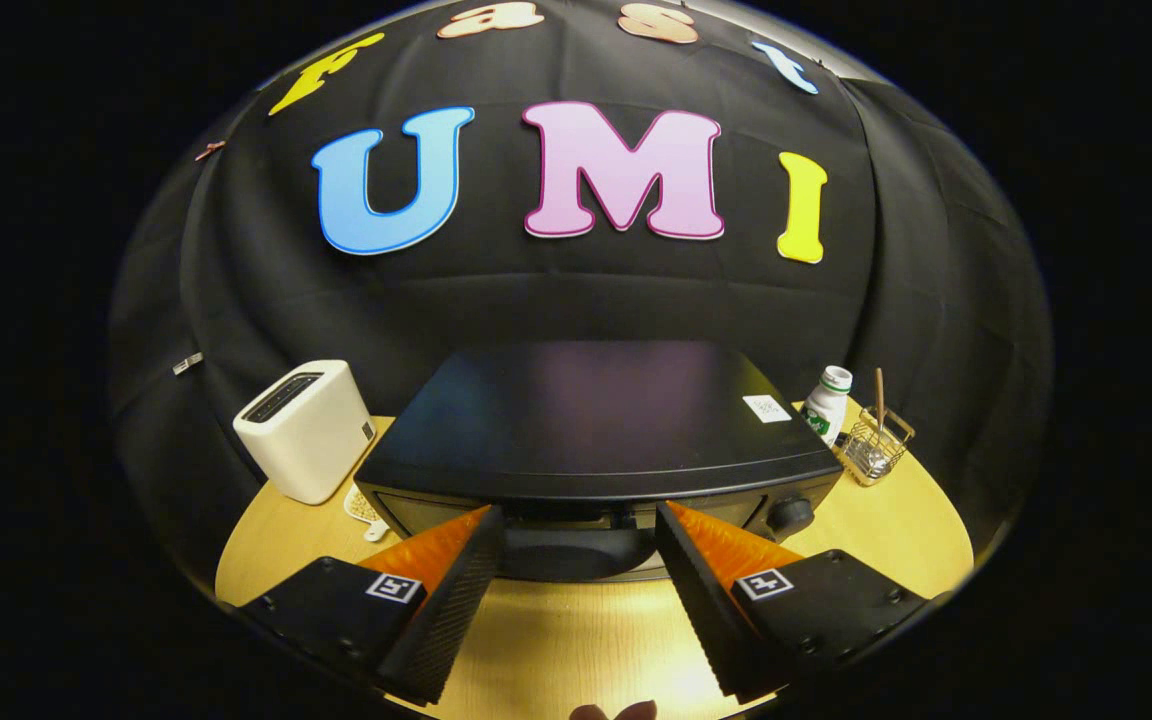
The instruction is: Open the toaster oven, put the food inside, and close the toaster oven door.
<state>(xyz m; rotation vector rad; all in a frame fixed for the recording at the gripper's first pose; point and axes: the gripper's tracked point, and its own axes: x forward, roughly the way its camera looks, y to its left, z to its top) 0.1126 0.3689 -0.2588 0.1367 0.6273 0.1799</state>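
A black toaster oven (596, 420) stands on the wooden table (576, 640), seen from above and in front. Its top panel is wide and glossy, with a white sticker near its right rear corner. The door handle (576, 550) is a dark bar low on the front, and a round knob (791, 513) sits at the front right. My gripper (576, 525) is open, its fingertips on either side of the handle and close to the oven's front, with nothing pressed between them. Whether the tips touch the door I cannot tell.
A white slot toaster (306, 428) stands left of the oven, with a small pale object (364, 508) on the table beside it. To the right are a white bottle with a green label (826, 403) and a wire basket holding utensils (874, 446). Black cloth wall behind.
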